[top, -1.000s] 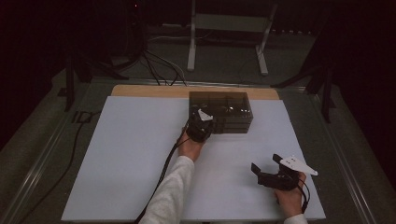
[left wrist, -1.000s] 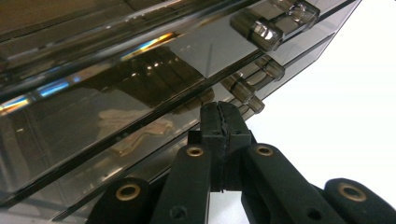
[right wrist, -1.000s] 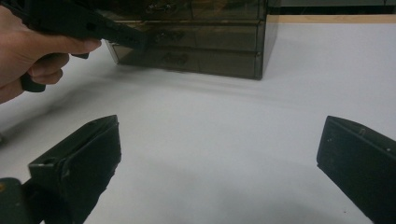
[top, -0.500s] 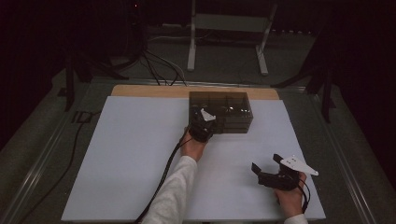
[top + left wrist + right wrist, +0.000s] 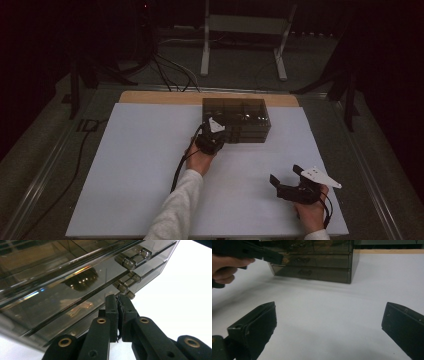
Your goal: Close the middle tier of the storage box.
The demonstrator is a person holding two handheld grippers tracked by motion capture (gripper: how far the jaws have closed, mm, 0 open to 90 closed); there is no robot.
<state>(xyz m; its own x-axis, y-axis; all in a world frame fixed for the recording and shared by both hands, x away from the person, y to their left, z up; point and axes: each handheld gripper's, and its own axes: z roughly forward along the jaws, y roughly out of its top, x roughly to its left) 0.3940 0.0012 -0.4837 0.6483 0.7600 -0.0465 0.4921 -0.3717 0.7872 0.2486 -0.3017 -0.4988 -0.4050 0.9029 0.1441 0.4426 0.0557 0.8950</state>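
At the centre of the high view, just above the middle of the white table sheet [image 5: 125,165], sits the smoked-plastic drawer box [image 5: 242,112], its front face turned toward me. My left gripper [image 5: 216,131] is right up against the left part of that front. In the left gripper view my two jaws are pinched together, nearly touching, with their tips at a small clear cylindrical drawer knob [image 5: 130,294] on the lowest drawer [image 5: 75,312]. I cannot tell for certain whether the pads press on that knob or have closed just short of it; the knob peeks out just above and to the right of the tips.

The relation that matters is this: the drawers run back into the box away from my left hand, so any pull has to come straight along that line, toward the lower edge of the high view, square to the front. The stacked knobs [image 5: 126,261] line up one above another toward the upper right of the left gripper view.

My right gripper [image 5: 292,180] rests at the lower right of the sheet, well apart from the box, jaws spread wide and holding nothing. The left is clearly the nearer one.
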